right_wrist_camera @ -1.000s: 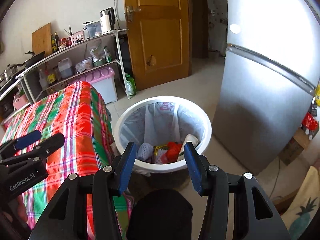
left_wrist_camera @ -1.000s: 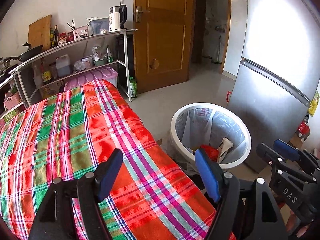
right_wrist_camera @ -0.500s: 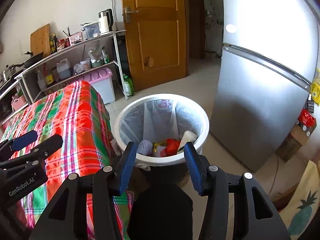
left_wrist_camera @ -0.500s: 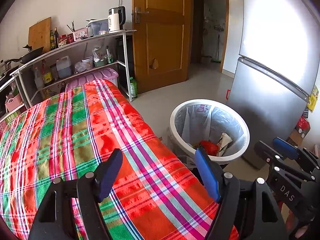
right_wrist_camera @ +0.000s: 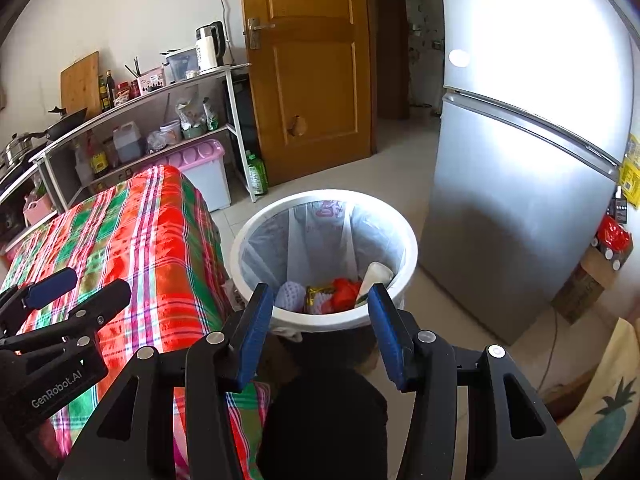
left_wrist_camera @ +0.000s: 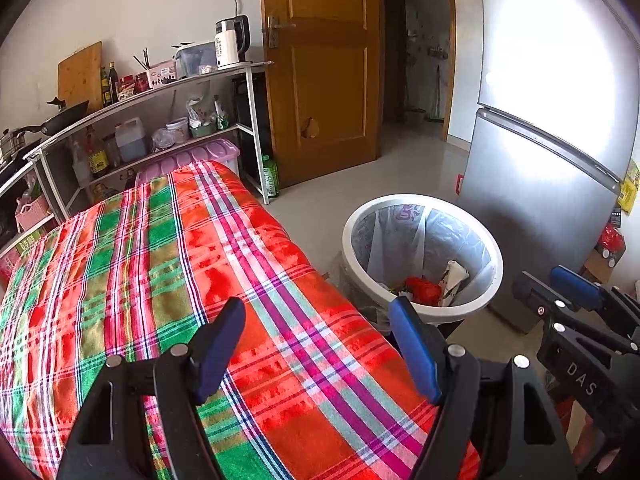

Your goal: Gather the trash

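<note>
Bin (right_wrist_camera: 404,240), white, bag-lined, on floor between plaid table (left_wrist_camera: 160,280) and fridge (right_wrist_camera: 520,200). Contents: red wrapper (right_wrist_camera: 346,290), gold packet (right_wrist_camera: 318,294), white mesh wad (right_wrist_camera: 290,294), pale carton (right_wrist_camera: 374,274); lower layers hidden. Left gripper (left_wrist_camera: 316,344) wide, empty, over table; casing reads "GenRobot.AI". Right gripper (right_wrist_camera: 320,330) wide, empty, over bin's near rim; casing reads "DAS", rest cut off.
</note>
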`<move>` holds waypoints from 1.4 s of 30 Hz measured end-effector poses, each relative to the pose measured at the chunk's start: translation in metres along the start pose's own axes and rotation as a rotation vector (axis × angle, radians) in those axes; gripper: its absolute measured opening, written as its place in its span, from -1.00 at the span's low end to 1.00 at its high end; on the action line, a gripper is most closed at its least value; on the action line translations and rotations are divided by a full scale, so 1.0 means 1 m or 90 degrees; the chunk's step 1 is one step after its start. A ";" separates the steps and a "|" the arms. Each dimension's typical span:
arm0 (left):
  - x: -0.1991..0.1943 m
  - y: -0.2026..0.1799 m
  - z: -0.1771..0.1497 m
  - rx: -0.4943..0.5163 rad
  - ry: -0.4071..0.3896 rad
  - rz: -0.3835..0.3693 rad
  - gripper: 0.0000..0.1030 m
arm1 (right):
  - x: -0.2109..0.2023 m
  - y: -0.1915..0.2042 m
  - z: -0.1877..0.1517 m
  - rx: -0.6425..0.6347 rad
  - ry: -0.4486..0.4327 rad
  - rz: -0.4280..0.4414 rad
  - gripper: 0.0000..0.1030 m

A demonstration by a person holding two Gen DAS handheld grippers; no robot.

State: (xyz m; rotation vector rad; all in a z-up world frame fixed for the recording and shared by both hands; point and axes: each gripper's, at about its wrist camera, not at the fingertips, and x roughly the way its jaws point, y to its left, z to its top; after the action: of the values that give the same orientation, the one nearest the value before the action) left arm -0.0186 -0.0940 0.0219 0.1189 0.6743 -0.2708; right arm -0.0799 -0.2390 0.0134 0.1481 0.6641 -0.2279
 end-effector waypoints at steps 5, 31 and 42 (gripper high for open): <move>-0.001 0.000 -0.001 -0.001 -0.001 -0.004 0.48 | 0.000 -0.001 0.000 0.001 0.000 0.002 -0.02; -0.001 -0.001 0.000 0.001 -0.002 -0.009 0.48 | -0.002 0.004 -0.001 -0.005 -0.002 0.005 -0.02; -0.002 -0.001 -0.001 0.002 -0.003 -0.008 0.48 | -0.003 0.005 -0.001 -0.007 -0.001 0.005 -0.02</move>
State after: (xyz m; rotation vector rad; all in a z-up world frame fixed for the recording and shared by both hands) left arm -0.0210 -0.0948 0.0229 0.1167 0.6708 -0.2846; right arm -0.0815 -0.2339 0.0147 0.1397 0.6627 -0.2163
